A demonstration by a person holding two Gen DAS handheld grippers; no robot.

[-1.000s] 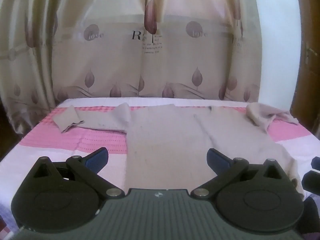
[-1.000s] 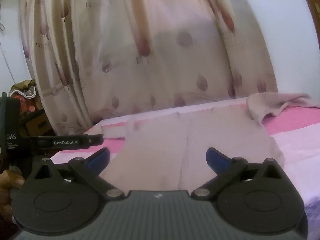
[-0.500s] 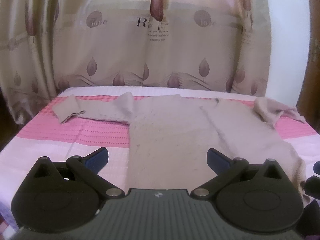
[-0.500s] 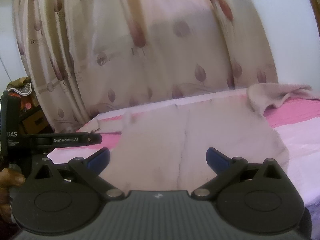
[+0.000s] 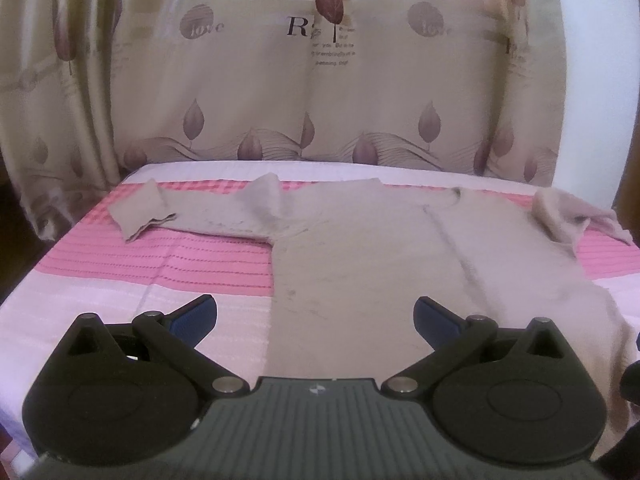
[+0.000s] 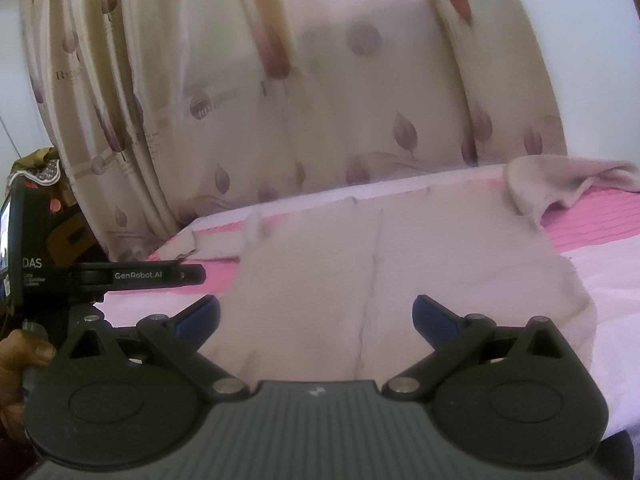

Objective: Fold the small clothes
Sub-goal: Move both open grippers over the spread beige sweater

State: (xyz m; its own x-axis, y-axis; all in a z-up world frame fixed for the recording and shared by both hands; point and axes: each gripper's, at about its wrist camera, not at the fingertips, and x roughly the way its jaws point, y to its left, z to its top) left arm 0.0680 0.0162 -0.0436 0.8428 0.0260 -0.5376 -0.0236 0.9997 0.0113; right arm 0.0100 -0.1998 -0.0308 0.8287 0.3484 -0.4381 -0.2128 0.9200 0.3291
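Observation:
A beige long-sleeved sweater [image 5: 372,256] lies spread flat on the pink-and-white cloth [image 5: 200,268]. Its left sleeve [image 5: 188,216] stretches out to the left, its right sleeve [image 5: 568,212] is bunched at the far right. My left gripper [image 5: 314,316] is open and empty, just above the sweater's near hem. In the right wrist view the sweater [image 6: 400,264] fills the middle and the bunched sleeve [image 6: 560,184] lies at the upper right. My right gripper [image 6: 316,316] is open and empty over the near hem. The left gripper [image 6: 120,276] shows at the left edge there.
A beige curtain [image 5: 320,80] with leaf prints hangs right behind the table's far edge. A white wall [image 6: 592,60] stands at the right. Dark clutter [image 6: 52,200] sits beyond the table's left side. The table's near left corner [image 5: 24,312] drops off.
Both views have tilted and drawn slightly closer, so the sweater sits lower and larger in frame. The sweater has not moved. Both grippers stay open.

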